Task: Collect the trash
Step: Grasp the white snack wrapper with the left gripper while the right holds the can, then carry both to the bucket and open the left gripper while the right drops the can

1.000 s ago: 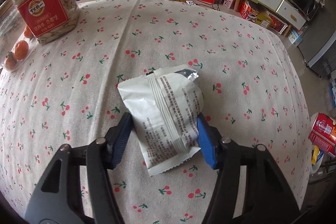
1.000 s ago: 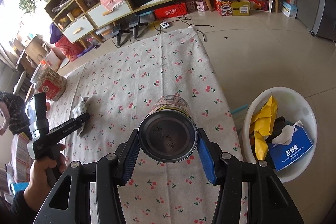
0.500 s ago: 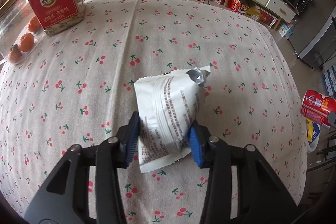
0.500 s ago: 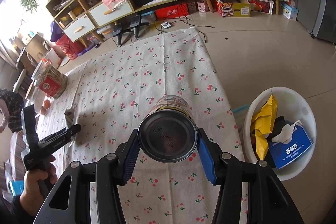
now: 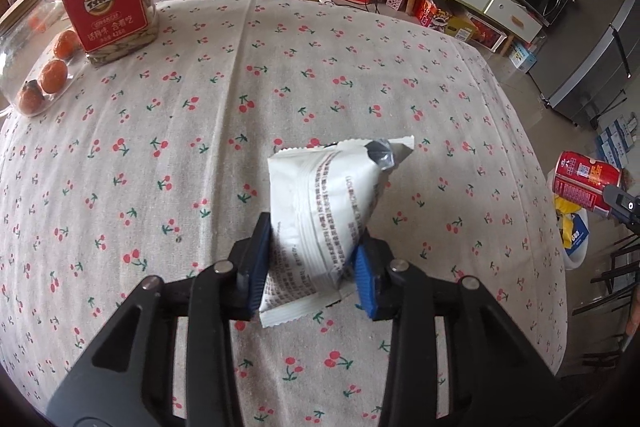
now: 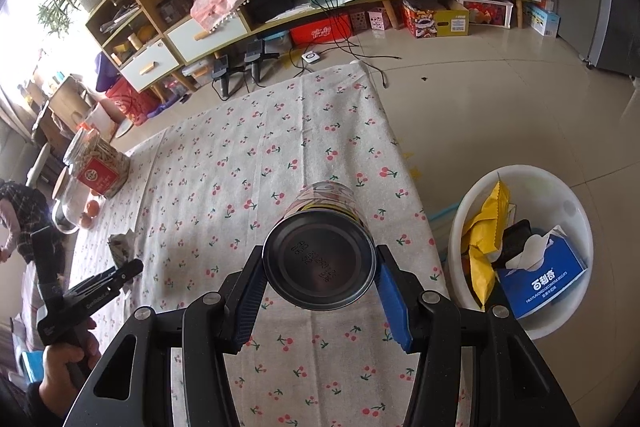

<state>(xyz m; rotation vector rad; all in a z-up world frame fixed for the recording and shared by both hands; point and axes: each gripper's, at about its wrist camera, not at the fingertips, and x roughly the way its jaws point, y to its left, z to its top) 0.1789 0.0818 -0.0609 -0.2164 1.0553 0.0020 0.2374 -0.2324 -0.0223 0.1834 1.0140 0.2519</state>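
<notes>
My left gripper (image 5: 312, 263) is closing w/ one white wrapper (image 5: 324, 215) pinched between the pads, raised off the cherry cloth (image 5: 200, 131). My right gripper (image 6: 320, 291) is clamped on one can (image 6: 320, 255), bottom end facing me, both angled steeply down. My left hand (image 6: 66, 363) grips its handle at table's near edge. Further: one white bin (image 6: 568, 203) on floor, right of table. Far side: one seed jar (image 5: 106, 11), 3 oranges (image 5: 52, 77) beside it.
</notes>
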